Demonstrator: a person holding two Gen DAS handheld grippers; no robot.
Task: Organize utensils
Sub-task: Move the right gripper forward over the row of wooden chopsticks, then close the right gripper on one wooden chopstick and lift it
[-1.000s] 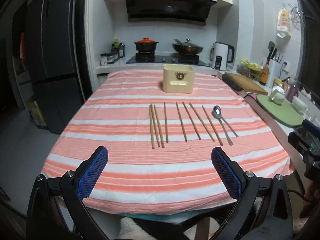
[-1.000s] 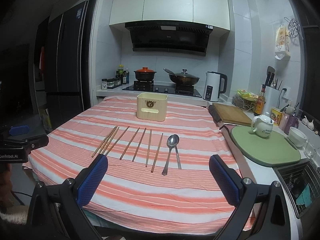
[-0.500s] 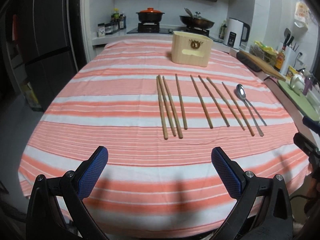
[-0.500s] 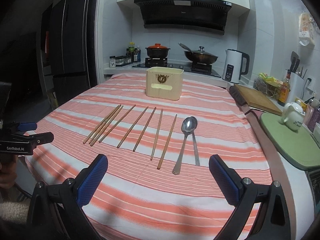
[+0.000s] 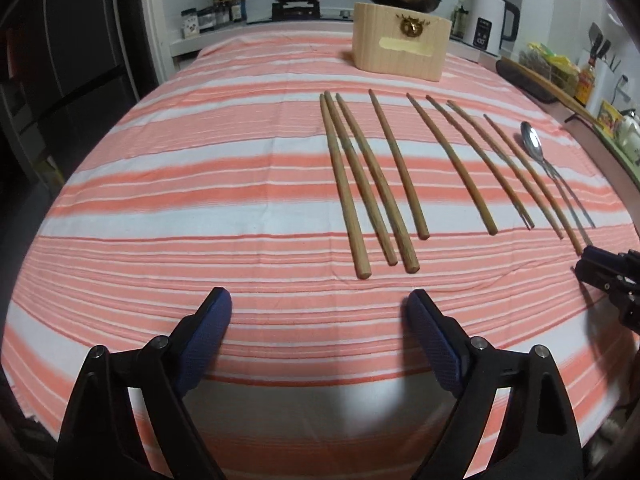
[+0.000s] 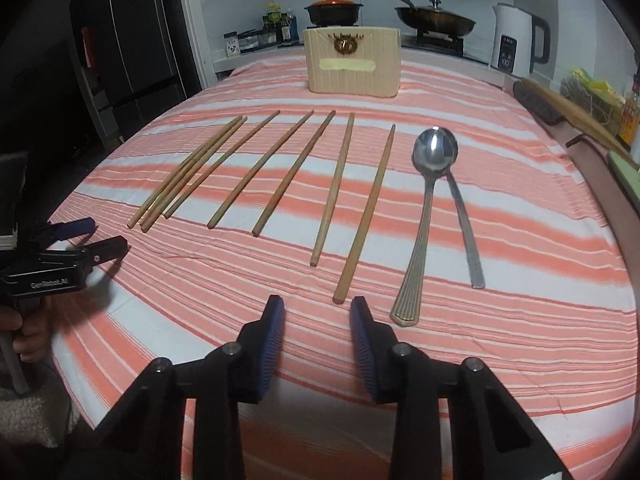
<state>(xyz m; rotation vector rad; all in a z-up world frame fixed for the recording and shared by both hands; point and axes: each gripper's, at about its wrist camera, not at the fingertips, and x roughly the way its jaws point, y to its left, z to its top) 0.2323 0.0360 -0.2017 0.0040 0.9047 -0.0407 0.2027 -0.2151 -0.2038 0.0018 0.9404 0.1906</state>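
Eight wooden chopsticks [image 6: 276, 172] lie in a row across the middle of the striped cloth [image 6: 520, 240], roughly parallel. In the right wrist view they fan from left of centre to centre; the three at the left lie close together, the others lie apart. Just right of the row lie two metal spoons [image 6: 434, 160], their bowls overlapping right of centre and their handles spreading toward the lower right. In the left wrist view the same chopsticks [image 5: 376, 176] fill the centre and right, and the spoons [image 5: 534, 146] sit near the right edge.

Beyond the row, at upper centre, a cream holder [image 6: 352, 65] stands upright on the cloth, well apart from the utensils.

The right gripper [image 6: 318, 330], at the bottom centre of its own view, has just been closing: its blue pads stand a narrow gap apart, nothing between them, just short of the near end of the rightmost chopstick. The left gripper [image 5: 320, 320], at the bottom of its view, has just closed slightly yet stays wide open and empty, above bare cloth near the ends of the three close-lying chopsticks.

Behind the table, along the top of the frame, stand a red-lidded pot [image 6: 334, 7], a lidded pan [image 6: 434, 16] and a white kettle [image 6: 516, 40]. A hand [image 6: 28, 336] grips the left tool's handle at the lower left edge.
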